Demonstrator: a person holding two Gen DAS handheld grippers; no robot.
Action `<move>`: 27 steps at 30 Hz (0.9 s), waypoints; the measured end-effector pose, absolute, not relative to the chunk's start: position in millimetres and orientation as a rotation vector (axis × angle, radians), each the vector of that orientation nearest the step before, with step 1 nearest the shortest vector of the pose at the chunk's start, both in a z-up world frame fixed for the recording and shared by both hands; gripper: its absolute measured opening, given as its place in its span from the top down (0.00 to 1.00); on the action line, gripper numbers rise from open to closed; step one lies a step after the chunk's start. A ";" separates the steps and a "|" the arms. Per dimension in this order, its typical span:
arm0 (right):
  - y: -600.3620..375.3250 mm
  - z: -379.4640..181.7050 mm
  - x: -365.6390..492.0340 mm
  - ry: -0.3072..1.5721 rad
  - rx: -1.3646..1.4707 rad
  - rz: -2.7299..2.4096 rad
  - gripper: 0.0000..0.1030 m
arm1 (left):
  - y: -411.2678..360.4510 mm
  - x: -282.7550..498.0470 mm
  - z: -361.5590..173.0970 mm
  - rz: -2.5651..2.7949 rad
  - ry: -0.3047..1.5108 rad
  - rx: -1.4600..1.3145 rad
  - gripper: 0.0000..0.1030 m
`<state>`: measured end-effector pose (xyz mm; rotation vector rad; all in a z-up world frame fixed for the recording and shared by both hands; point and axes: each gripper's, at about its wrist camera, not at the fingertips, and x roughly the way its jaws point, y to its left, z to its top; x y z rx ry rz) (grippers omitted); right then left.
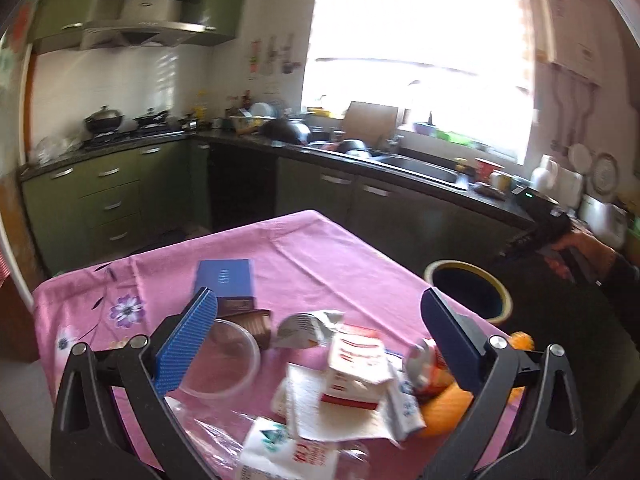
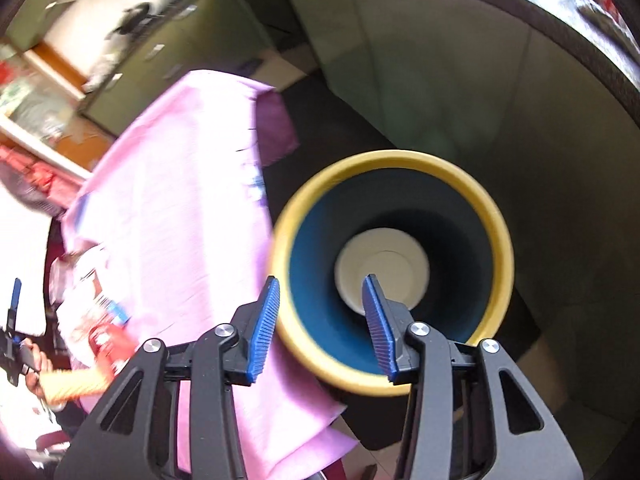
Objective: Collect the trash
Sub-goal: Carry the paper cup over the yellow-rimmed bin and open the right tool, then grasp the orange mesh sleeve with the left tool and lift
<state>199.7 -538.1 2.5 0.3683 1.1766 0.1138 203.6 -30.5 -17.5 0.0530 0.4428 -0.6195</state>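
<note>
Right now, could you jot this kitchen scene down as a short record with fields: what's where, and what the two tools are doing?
Table: pink cloth, littered
Trash: clear plastic bowl, red-and-white carton, paper scraps, orange wrapper
Also there: blue box
Bin: yellow-rimmed, beside the table, a white disc at its bottom
Left hand-held gripper: open, above the litter
Right hand-held gripper: open, empty, over the bin

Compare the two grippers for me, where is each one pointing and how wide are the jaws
The left gripper looks across the pink tablecloth at the trash pile; the right gripper points down over the yellow-rimmed bin. The left gripper's jaws stand wide; the right gripper's are narrower, only part open. The left has trash below it, such as the clear plastic bowl; the right has the bin's mouth. Both have blue pads and hold nothing.
</note>
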 end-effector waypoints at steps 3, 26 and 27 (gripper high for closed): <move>-529.3 10.3 183.5 1.164 0.362 0.149 0.55 | -50.5 169.0 -18.3 -0.788 0.416 0.171 0.06; -502.4 -5.6 172.7 1.127 0.365 0.252 0.51 | -116.6 158.8 -58.8 -0.993 0.525 0.280 0.89; -502.5 -6.1 171.7 1.123 0.368 0.256 0.51 | -117.7 158.9 -53.1 -0.990 0.519 0.277 0.89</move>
